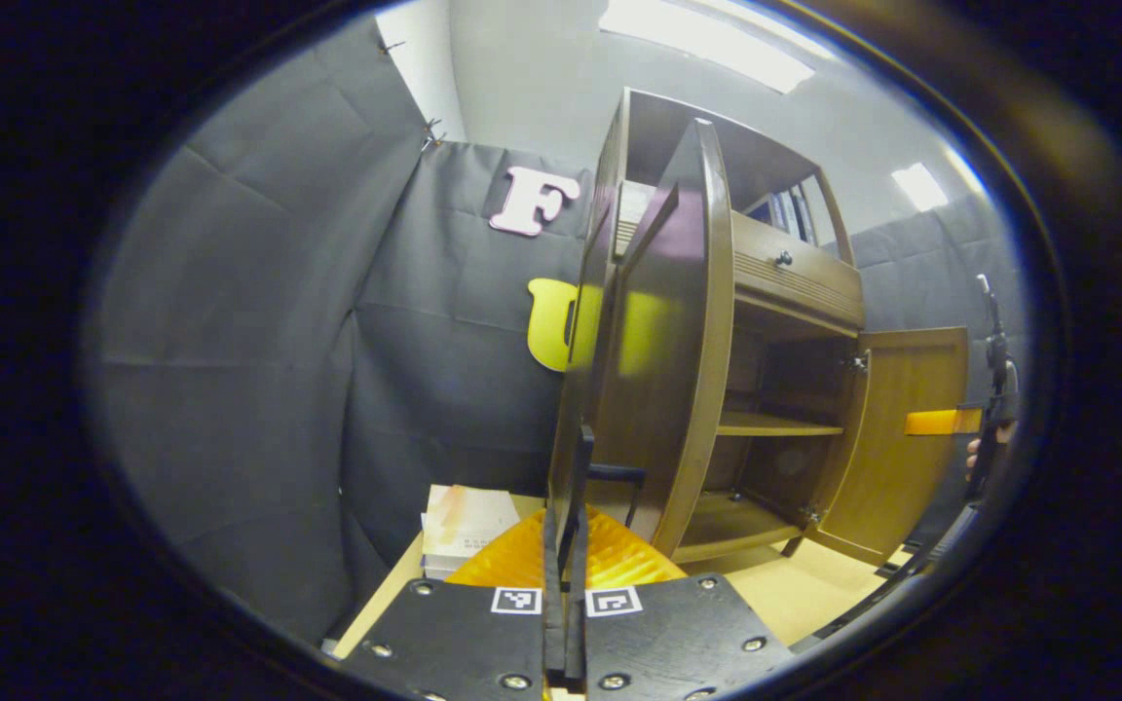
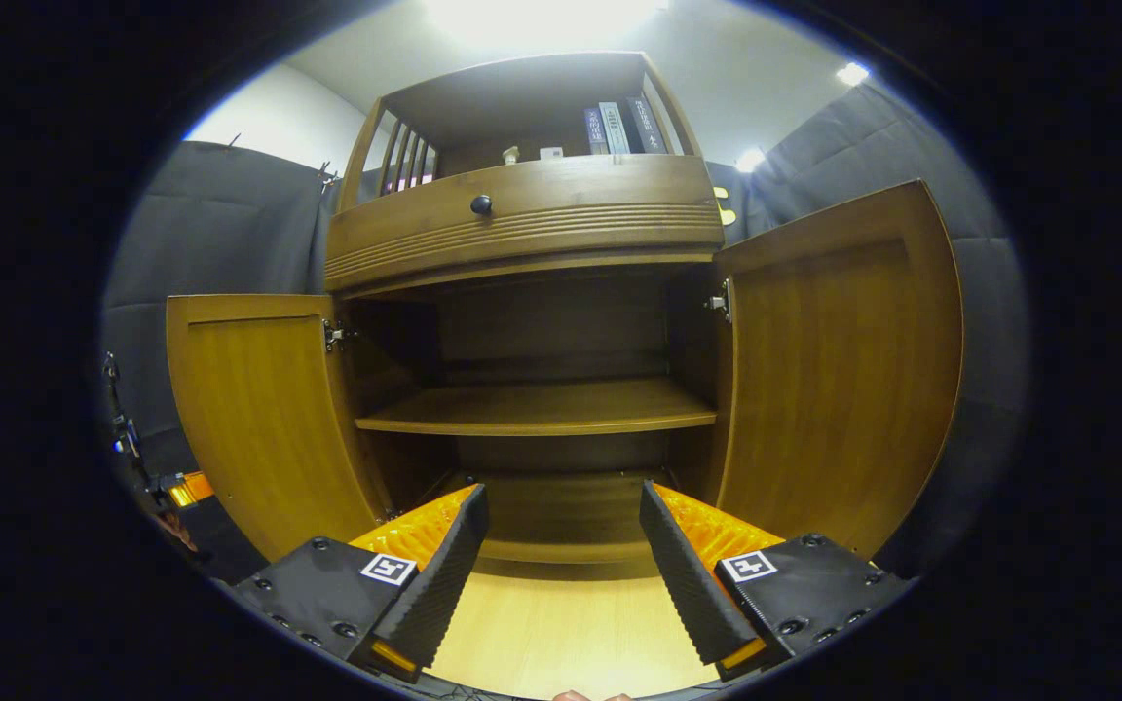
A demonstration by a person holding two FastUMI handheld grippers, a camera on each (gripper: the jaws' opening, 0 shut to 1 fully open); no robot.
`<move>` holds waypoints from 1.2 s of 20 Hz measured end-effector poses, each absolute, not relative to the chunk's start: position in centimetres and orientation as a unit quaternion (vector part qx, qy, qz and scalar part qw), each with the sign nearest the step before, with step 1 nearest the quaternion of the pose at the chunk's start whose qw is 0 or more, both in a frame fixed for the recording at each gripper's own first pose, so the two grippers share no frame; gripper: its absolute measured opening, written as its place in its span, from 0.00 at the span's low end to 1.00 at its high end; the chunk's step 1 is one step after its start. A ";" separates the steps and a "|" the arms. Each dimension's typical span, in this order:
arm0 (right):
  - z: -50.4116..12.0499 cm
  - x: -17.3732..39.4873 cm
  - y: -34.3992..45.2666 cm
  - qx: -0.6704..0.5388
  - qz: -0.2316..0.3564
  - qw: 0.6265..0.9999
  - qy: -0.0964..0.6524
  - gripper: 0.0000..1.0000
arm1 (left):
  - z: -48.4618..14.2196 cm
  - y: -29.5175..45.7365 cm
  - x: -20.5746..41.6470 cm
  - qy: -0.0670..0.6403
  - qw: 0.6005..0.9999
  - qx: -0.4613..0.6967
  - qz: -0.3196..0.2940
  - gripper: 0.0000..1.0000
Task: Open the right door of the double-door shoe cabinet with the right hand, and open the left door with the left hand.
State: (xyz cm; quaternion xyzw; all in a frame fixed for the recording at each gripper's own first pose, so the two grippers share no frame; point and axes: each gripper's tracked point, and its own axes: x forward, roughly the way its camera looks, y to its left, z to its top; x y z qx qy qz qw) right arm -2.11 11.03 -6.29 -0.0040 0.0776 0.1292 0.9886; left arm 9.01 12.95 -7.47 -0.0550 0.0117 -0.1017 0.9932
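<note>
Shoe cabinet [image 2: 532,229] stands on the pale wooden floor, against the black cloth wall. Both of its doors are swung out wide. In the right gripper view the left door [image 2: 264,409] and the right door [image 2: 839,370] stand to each side, and the middle shelf [image 2: 542,407] looks bare. The right gripper [image 2: 561,545] hangs in front of the open middle with its fingers spread apart, touching nothing. In the left gripper view the left gripper [image 1: 571,545] has its fingers pressed close together, right by the left door's handle [image 1: 615,477]. I cannot tell if they pinch the handle or just sit beside it. I think the opening job is almost done. The next move is likely for the left gripper to let go and pull back gently, without bumping the door
</note>
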 end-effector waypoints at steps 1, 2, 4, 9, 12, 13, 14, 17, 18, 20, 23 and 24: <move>-6.0 -2.0 10.8 -0.009 0.124 0.989 0.075 0.98 | -7.4 12.9 9.0 0.013 0.992 -0.055 -0.112 0.03; -5.7 -2.0 10.5 -0.013 0.119 0.990 0.073 0.98 | -7.5 12.8 9.1 0.013 0.992 -0.047 -0.117 0.00; -5.1 -2.1 9.8 -0.016 0.108 0.992 0.069 0.92 | -7.5 12.2 9.2 0.012 0.992 -0.031 -0.120 0.03; -4.2 -2.8 7.5 -0.029 0.079 0.995 0.059 0.92 | -6.8 12.4 8.6 0.012 0.992 -0.029 -0.120 0.03; -4.0 -2.7 6.0 -0.033 0.066 0.996 0.055 0.98 | -5.6 12.9 6.9 0.012 0.994 -0.025 -0.109 0.03; -4.0 -2.7 5.7 -0.031 0.064 0.996 0.054 0.98 | -5.2 13.2 6.0 0.012 0.995 -0.021 -0.101 0.03; -3.9 -2.5 5.5 -0.027 0.065 0.996 0.054 0.98 | -4.8 13.3 4.9 0.013 0.995 -0.018 -0.093 0.03; -3.8 -2.0 5.0 -0.020 0.072 0.996 0.052 0.93 | -2.5 12.9 1.4 0.008 0.998 -0.005 -0.064 0.03; -3.7 -2.0 4.9 -0.018 0.080 0.995 0.052 0.93 | -1.6 12.9 0.3 0.003 0.999 0.005 -0.048 0.02; -3.2 -2.0 4.8 -0.018 0.095 0.994 0.049 0.93 | 0.3 11.8 -1.5 -0.007 1.000 0.008 -0.029 0.01; -2.8 -2.5 4.6 -0.017 0.125 0.991 0.055 0.93 | 2.8 8.5 -3.2 -0.021 1.000 -0.008 -0.014 0.01; -2.6 -2.8 4.4 -0.014 0.131 0.989 0.058 0.93 | 3.6 7.5 -3.5 -0.029 0.999 -0.014 -0.009 0.01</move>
